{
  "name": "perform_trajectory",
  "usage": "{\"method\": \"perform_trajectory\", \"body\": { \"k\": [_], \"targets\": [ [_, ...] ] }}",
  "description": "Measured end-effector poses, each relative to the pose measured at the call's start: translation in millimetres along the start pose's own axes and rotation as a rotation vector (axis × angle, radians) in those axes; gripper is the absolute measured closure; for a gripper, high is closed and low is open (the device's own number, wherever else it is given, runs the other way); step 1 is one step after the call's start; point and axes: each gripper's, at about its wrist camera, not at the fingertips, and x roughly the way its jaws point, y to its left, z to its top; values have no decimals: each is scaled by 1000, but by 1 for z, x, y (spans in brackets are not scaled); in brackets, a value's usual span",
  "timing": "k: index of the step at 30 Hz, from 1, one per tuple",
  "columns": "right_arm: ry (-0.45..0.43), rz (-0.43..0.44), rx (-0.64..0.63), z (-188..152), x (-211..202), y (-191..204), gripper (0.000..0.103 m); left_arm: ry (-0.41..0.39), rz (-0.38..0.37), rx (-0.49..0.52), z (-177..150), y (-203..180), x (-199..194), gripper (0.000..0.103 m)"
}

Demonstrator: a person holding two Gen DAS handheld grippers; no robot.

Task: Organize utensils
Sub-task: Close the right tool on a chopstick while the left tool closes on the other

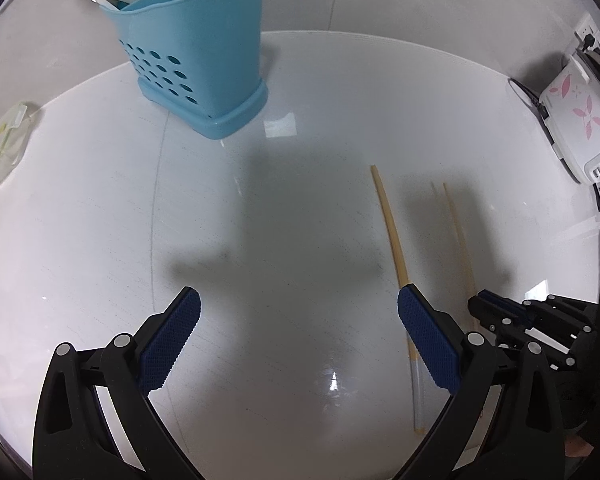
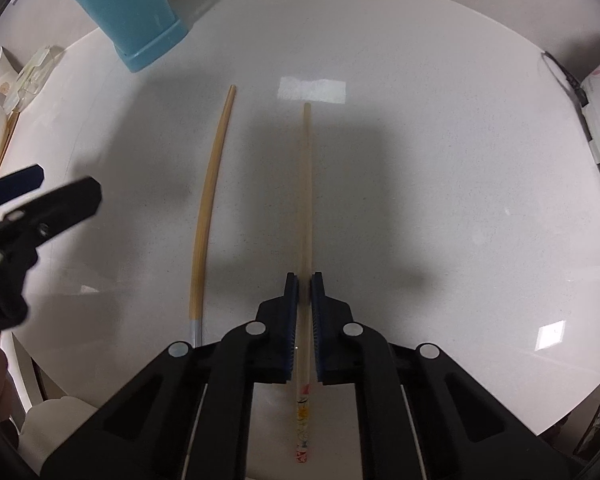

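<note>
My main worry: right gripper (image 2: 304, 280) is clenched on the patterned chopstick (image 2: 307, 200) lying on the glossy white counter (image 2: 440, 200) — thin smooth stick, may pivot or slip on lifting. Left gripper (image 1: 299, 312) is released beside the plain chopstick (image 1: 390, 224). Perforated blue holder (image 1: 196, 52) sits far back.

No legible text, brand, number or sign in either view. The white appliance (image 1: 580, 120), to the right of the blue utensil holder (image 1: 196, 52), carries only pink flower motifs and a small control panel whose markings are too small to read. The chopstick (image 2: 305, 412) with the decorated end shows coloured patterns, not characters that can be made out.
</note>
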Motion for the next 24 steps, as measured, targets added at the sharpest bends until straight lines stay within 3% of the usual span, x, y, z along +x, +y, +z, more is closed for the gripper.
{"method": "perform_trajectory", "body": {
  "k": [11, 18, 24],
  "targets": [
    [-93, -46, 44, -18, -40, -21, 97, 72, -33, 4, -2, -34, 33, 6],
    [-120, -51, 56, -26, -59, -45, 97, 98, 7, 2, -5, -51, 46, 6],
    [-148, -48, 58, -30, -69, -52, 97, 123, 53, 7, -9, -55, 56, 18]
  ]
}}
